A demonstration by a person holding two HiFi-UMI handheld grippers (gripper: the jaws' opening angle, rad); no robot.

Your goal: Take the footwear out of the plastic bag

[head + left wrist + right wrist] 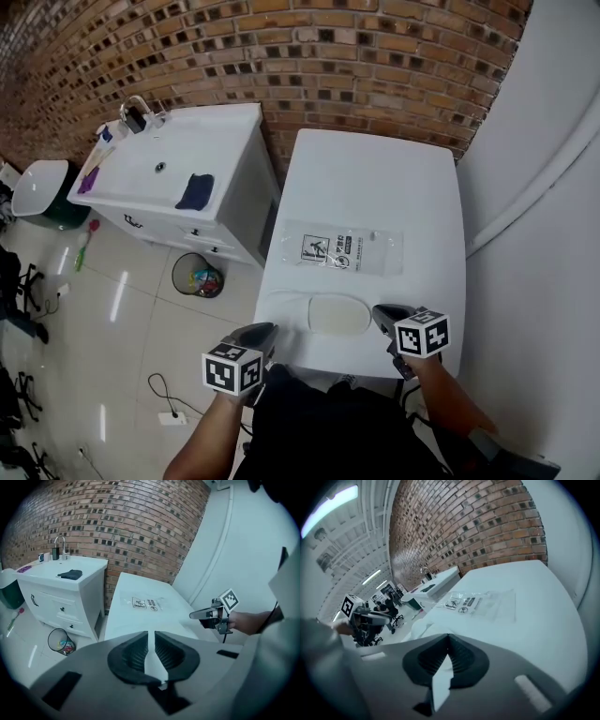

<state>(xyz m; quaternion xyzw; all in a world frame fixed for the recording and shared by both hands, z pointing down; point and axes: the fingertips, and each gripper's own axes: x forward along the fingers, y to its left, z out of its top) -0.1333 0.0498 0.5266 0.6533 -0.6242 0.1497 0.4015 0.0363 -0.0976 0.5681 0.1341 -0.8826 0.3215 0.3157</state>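
Note:
A white slipper (323, 312) with a pale insole lies flat on the white table (375, 183), near its front edge. Beyond it lies the clear plastic bag (342, 248) with a printed label, flat and apart from the slipper; it also shows as the bag (147, 603) and the bag (480, 603). My left gripper (265, 331) hovers at the slipper's left end, its jaws a narrow slit apart with nothing seen between them. My right gripper (382, 314) sits at the slipper's right end, shut and empty. Each gripper view shows the other gripper: right (193, 615), left (385, 617).
A white sink cabinet (178, 169) with a dark cloth (195, 191) stands left of the table. A wire bin (197, 276) sits on the floor between them. A brick wall (356, 66) backs the table, and a white wall runs along its right side.

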